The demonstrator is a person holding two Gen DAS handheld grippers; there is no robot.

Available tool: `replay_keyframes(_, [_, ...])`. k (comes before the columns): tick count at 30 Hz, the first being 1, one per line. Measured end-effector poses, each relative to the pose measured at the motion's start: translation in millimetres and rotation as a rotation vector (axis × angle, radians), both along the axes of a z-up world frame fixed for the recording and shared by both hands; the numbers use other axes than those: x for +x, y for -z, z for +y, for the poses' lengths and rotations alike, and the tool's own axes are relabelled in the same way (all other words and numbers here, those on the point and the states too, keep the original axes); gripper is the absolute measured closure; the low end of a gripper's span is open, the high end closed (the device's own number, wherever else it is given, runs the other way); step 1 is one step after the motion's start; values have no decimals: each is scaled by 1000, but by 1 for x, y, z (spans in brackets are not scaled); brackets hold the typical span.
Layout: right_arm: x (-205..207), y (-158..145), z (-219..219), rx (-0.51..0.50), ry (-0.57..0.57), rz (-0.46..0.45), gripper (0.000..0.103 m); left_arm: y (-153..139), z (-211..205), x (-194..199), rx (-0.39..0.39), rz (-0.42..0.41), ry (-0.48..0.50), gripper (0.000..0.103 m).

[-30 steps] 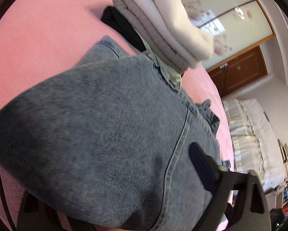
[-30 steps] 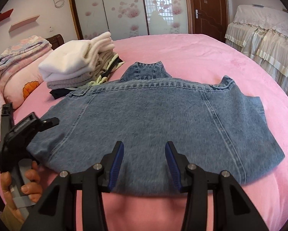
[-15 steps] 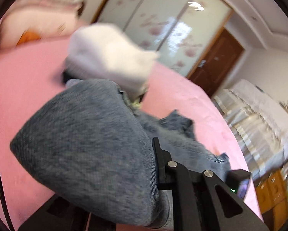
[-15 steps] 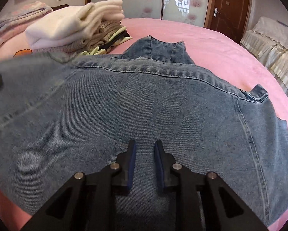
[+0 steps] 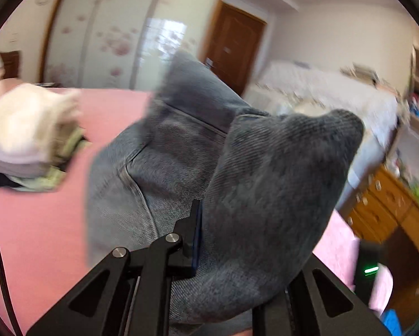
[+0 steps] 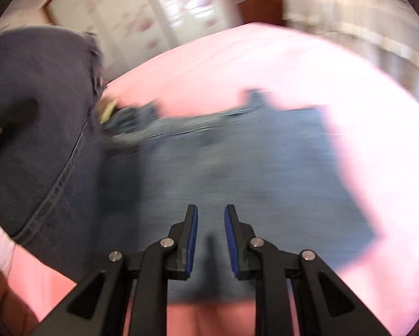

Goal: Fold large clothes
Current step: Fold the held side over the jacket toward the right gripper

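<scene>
Folding is starting: the left tool (image 5: 198, 240) is clamping one side of the denim jacket (image 6: 237, 173) above the pink bed (image 6: 265, 64), beside the folded clothes pile (image 5: 27, 137); the right tool (image 6: 210, 240) is hovering with jaws slightly apart, gripping nothing. Remaining folds are pending.

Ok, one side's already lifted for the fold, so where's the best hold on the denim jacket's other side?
The denim jacket lies flat there, so only an edge can be pinched: take the hem corner, coming in low from the pink bed beyond it.
</scene>
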State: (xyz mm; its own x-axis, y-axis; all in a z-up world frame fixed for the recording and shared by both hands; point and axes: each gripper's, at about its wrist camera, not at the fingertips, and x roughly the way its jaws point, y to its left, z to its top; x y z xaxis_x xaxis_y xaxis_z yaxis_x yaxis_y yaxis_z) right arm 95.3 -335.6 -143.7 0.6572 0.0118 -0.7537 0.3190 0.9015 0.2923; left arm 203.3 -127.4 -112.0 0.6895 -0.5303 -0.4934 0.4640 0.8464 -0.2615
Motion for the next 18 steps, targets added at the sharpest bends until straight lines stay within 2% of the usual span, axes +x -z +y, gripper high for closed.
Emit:
replay_keyframes(2, [-22,3,-29,-2,72,24,82,23,-36,4,33,52,54,92])
replay_keyframes(6, [-52,13,-62,9,147,60,82,94,-96,12,199,210,131,92])
replay_keyframes(7, [-56,14,-64,11,150,65,82,103,-102,9,235,199,126,92])
replay_keyframes(8, [-58,15,-65,15,151,67,82,104,-107,3,269,156,123,92])
replay_keyframes(10, [-60,15,-64,20,143,57,82,95,-110,0,285,130,116,92])
replay_keyframes(12, [-61,14,-61,20,133,51,82,85,-106,2,244,153,116,92])
replay_keyframes(14, [-57,13,-59,25,124,35,82,70,-102,-3,202,143,128,92])
replay_keyframes(16, [-53,11,-62,23,121,32,82,65,-108,-7,205,128,150,92])
replay_keyframes(18, [-50,14,-63,26,120,43,82,76,-114,-9,240,156,164,91])
